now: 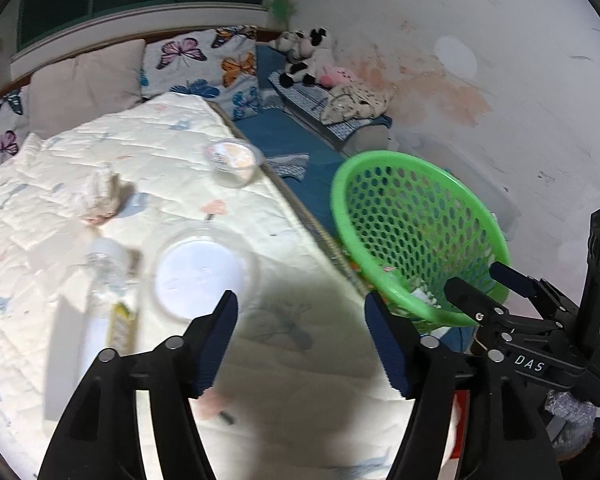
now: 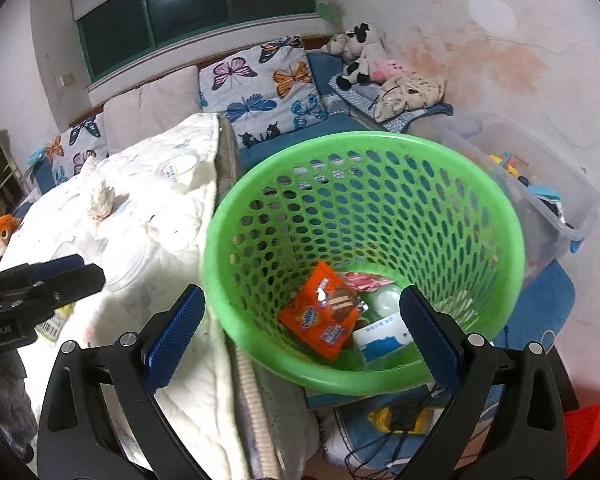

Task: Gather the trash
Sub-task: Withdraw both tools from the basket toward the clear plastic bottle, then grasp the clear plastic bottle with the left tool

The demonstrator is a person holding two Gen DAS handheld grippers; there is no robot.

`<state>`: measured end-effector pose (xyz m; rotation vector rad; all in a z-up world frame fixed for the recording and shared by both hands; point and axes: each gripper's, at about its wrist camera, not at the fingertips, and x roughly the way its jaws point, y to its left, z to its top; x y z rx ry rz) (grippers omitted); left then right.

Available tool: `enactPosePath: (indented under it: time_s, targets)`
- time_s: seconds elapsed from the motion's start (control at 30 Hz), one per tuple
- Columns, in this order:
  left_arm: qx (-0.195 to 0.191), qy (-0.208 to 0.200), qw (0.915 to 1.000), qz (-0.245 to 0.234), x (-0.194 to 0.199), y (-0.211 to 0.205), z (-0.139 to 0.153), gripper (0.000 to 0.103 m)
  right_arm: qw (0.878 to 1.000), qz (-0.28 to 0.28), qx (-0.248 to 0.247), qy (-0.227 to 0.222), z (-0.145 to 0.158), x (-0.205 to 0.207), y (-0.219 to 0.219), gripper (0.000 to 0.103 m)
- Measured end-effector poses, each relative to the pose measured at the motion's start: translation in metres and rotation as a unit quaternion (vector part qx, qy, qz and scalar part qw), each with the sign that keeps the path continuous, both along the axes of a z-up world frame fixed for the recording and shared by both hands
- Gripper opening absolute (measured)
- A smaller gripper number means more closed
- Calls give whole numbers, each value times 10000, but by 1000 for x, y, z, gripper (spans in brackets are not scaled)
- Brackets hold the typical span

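Observation:
My left gripper [image 1: 300, 300] hangs open over the white quilt [image 1: 300, 380], with nothing between its fingers. Just beyond its tips lie a clear round plastic lid [image 1: 204, 272] and a clear plastic bottle [image 1: 108, 280]. Farther off are a crumpled tissue [image 1: 100, 196] and a clear plastic cup [image 1: 232, 162]. The green mesh basket [image 2: 364, 152] stands tilted beside the bed. It holds an orange snack wrapper [image 2: 324, 316], a pink wrapper [image 2: 364, 280] and a white and blue box [image 2: 384, 336]. My right gripper [image 2: 302, 292] is open above the basket's near rim.
Butterfly pillows [image 2: 260, 88] and plush toys [image 2: 360, 52] line the far wall. A clear storage bin [image 2: 540, 184] with toys sits right of the basket. A yellow toy [image 2: 396, 416] and cords lie on the blue mat below. My left gripper [image 2: 88, 270] shows at the left edge.

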<state>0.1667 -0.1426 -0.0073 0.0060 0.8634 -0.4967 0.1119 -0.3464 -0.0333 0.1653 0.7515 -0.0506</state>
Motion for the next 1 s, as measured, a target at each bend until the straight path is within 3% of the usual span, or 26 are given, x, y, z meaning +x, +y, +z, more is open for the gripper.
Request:
enactPosePath:
  time_s: [0.5, 1.0]
  targets:
    - [193, -142, 9967, 781, 2, 80, 0, 75, 9990, 434, -36, 47, -2, 6, 35, 98]
    - [453, -19, 9934, 1052, 8, 115, -13, 79, 9968, 792, -48, 112, -6, 10, 62, 98]
